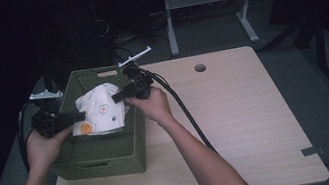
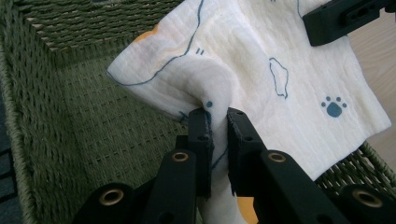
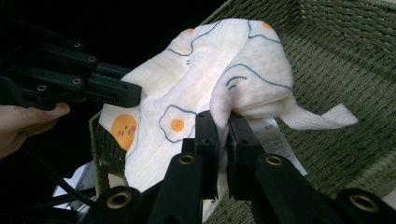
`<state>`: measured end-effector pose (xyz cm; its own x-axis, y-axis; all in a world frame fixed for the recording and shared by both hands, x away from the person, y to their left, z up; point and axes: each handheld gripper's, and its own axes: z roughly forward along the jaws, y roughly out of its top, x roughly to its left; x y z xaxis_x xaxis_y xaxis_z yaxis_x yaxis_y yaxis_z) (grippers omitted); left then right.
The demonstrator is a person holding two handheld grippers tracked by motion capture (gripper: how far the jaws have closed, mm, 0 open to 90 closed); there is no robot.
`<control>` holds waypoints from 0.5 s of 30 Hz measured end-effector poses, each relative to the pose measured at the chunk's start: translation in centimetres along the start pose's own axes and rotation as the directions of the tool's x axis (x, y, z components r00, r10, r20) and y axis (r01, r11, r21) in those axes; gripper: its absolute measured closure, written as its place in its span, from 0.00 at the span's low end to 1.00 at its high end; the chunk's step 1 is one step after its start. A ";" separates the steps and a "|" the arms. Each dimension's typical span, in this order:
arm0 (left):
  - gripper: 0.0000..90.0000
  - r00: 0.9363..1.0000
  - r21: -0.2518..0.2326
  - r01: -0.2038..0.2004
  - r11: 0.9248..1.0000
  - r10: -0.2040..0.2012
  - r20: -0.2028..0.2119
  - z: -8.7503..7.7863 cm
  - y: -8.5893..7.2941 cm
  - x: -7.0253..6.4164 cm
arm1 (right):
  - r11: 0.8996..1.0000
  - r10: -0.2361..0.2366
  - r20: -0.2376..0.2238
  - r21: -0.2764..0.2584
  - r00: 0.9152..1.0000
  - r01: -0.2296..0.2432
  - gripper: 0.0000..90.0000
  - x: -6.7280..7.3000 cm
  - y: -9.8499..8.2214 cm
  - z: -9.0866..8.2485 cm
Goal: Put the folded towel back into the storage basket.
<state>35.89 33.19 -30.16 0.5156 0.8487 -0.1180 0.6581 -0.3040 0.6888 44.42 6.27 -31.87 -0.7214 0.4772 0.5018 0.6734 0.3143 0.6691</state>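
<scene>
Holding a white printed cloth [image 1: 99, 108] over the green woven basket [image 1: 111, 152], left claw [image 2: 218, 114] and right claw [image 3: 223, 119] are each clamped on a bunched fold of it. Basket sits at the left end of the wooden surface [image 1: 236, 111]. Cloth hangs stretched between both claws, above the basket's inside.

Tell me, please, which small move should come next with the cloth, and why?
Probably lift both tongs straight up. The left tongs and right tongs each pinch the cloth, which hangs partly inside the basket, so it must clear the rim.
</scene>
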 end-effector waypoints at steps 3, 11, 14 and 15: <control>0.91 1.000 0.003 0.003 1.000 -0.003 -0.003 0.1 -0.1 0.1 | 1.000 0.002 -0.001 0.004 1.000 -0.002 0.94 -0.1 -0.1 0.3; 0.91 1.000 0.010 0.006 1.000 -0.006 -0.007 0.4 -0.2 0.4 | 1.000 0.005 0.000 0.003 1.000 -0.005 0.94 -0.2 -0.3 0.7; 0.91 1.000 0.017 0.004 1.000 -0.004 -0.008 0.6 -0.3 0.4 | 1.000 0.010 0.000 0.002 1.000 -0.010 0.94 -0.3 -0.4 0.8; 0.91 1.000 0.018 0.004 1.000 -0.004 -0.009 0.6 -0.3 0.5 | 1.000 0.011 0.000 0.002 1.000 -0.011 0.94 -0.4 -0.4 0.8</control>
<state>36.29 33.39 -30.85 0.5082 0.8536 -0.1145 0.6701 -0.3084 0.6752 44.52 6.64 -32.80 -0.7137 0.4806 0.5095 0.6819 0.3106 0.6622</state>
